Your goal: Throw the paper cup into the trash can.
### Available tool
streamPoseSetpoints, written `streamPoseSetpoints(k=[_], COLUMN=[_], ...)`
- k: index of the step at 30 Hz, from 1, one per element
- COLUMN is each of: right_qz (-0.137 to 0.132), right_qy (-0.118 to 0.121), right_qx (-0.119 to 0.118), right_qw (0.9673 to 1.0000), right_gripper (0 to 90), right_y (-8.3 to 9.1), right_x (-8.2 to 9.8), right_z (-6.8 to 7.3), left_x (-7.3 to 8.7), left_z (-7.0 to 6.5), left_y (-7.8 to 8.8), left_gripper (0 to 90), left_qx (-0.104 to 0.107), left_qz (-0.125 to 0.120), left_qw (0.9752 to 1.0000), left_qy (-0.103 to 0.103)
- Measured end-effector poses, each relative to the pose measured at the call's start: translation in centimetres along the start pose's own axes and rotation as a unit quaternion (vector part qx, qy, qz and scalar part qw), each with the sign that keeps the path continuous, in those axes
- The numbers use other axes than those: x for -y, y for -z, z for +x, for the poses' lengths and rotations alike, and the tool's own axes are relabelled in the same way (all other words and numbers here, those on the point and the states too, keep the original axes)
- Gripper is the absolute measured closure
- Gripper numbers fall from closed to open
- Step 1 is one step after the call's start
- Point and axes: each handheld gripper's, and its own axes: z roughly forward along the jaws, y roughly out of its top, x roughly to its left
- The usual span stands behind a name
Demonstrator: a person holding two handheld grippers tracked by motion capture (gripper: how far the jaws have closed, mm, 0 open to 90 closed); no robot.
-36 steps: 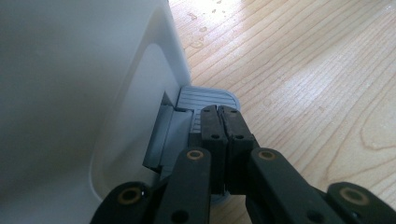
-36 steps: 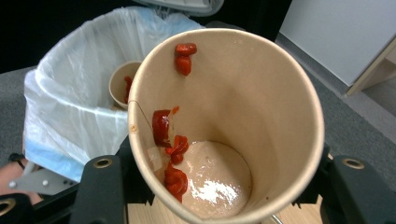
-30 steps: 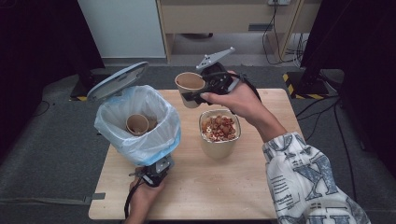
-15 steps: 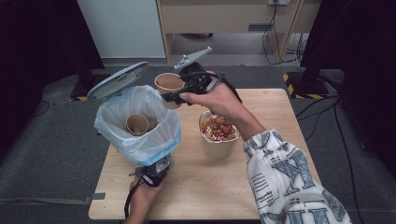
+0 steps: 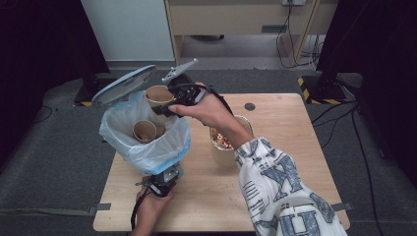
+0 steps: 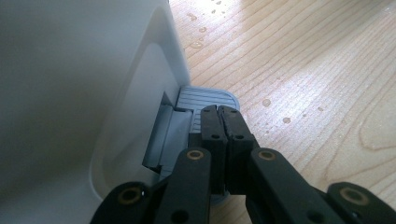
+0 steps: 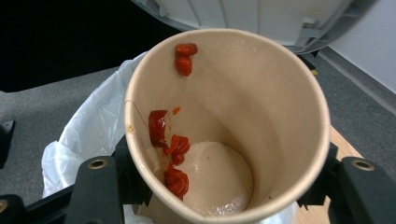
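Note:
My right gripper (image 5: pixel 166 101) holds a used paper cup (image 5: pixel 158 94) tilted over the open pedal bin (image 5: pixel 147 147). Its jaws have just been opening, and the cup (image 7: pixel 233 107) still sits between them with both sides touching. Red food scraps (image 7: pixel 170 144) cling to its inner wall. A second paper cup (image 5: pixel 144 131) lies inside the bin's clear bag (image 7: pixel 88 135). My left gripper (image 6: pixel 220 111) is shut, its tips resting on the bin's grey foot pedal (image 6: pixel 208 97) at the front of the bin. The lid (image 5: pixel 123 84) stands raised.
A paper bowl of red and white food (image 5: pixel 222 142) stands on the wooden table (image 5: pixel 280 123) just right of the bin, under the person's right forearm. Water drops dot the wood (image 6: pixel 303 70). A black stand base (image 5: pixel 324 88) sits beyond the table's far right corner.
My right gripper has carried the paper cup leftward and slightly down, from above the food bowl to over the bin's opening. The left gripper stays on the pedal.

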Motion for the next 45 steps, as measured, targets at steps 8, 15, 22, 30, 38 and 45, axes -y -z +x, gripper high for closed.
streamPoseSetpoints(k=[8, 15, 22, 30, 38, 45], right_qz=[0.01, 0.002, 0.006, 0.007, 0.004, -0.006], right_qy=[0.008, 0.022, 0.017, 0.008, -0.001, -0.007], right_qx=[-0.005, 0.005, 0.013, 0.023, 0.034, 0.041], right_qw=[0.9999, 0.9997, 0.9997, 0.9997, 0.9994, 0.9991], right_gripper=[34.5, 12.6, 11.7, 11.2, 10.0, 9.2], right_y=[-2.0, -2.7, -2.1, -1.8, -1.2, -0.2], right_x=[0.1, 0.6, 1.0, 1.7, 2.4, 2.9], right_z=[0.8, 1.2, 0.8, 0.2, -0.3, -0.7], left_x=[0.0, 0.0, 0.0, 0.0, 0.0, 0.0], left_z=[0.0, 0.0, 0.0, 0.1, 0.0, 0.0], left_y=[0.0, 0.0, 0.0, 0.0, 0.0, 0.0], left_gripper=[87.9, 87.9, 87.9, 87.9, 87.9, 87.9], left_qx=[0.001, 0.001, 0.001, 0.002, 0.0, 0.001], left_qz=[0.0, 0.0, 0.0, 0.0, 0.001, 0.0], left_qw=[1.0, 1.0, 1.0, 1.0, 1.0, 1.0], left_qy=[-0.003, -0.004, -0.004, -0.004, -0.003, -0.003])
